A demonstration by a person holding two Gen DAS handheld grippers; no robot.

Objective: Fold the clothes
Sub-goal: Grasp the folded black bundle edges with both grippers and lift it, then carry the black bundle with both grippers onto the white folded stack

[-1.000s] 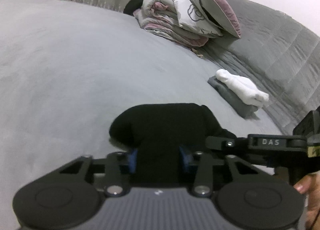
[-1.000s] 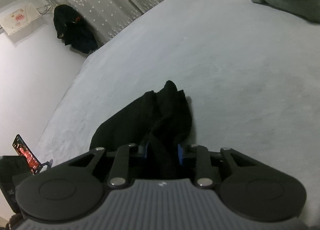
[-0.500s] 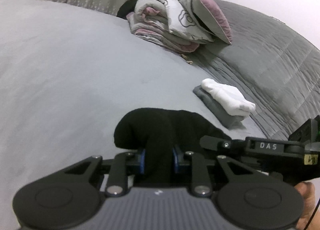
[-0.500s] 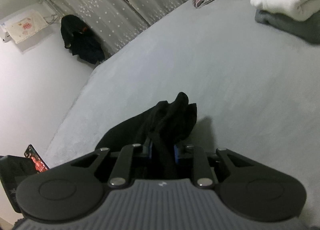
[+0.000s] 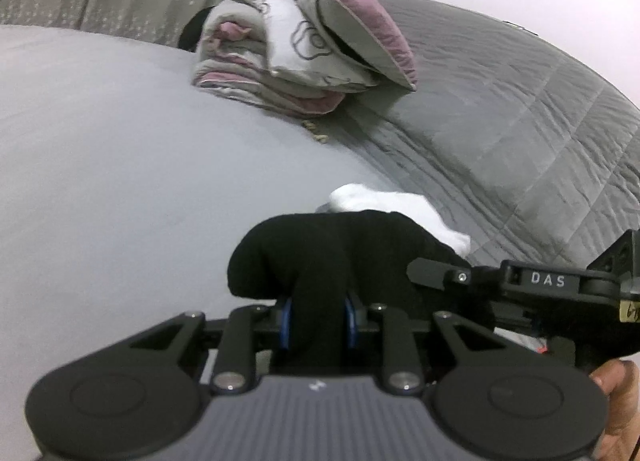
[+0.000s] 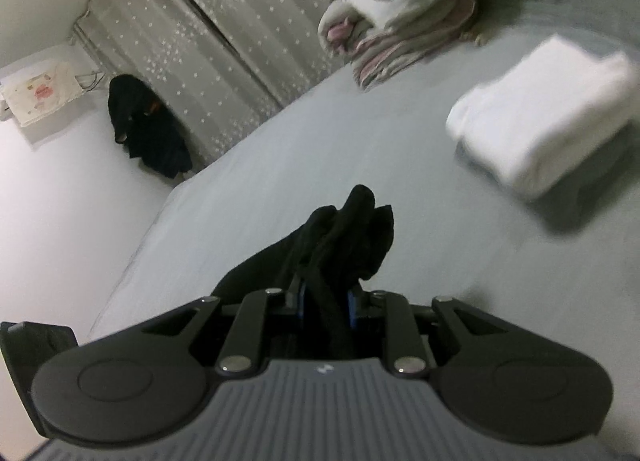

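A wide bed covered with a smooth, pale grey sheet fills most of both views. Along its far side lies a darker grey quilted cover, stitched in diamond shapes and creased where it meets the sheet. Near the far corner, a stack of folded grey, white and pink bedding sits on the bed, with a grey and mauve pillow leaning on top of it. Closer in, a folded white towel-like cloth rests on a folded dark grey cloth that lies on the sheet.
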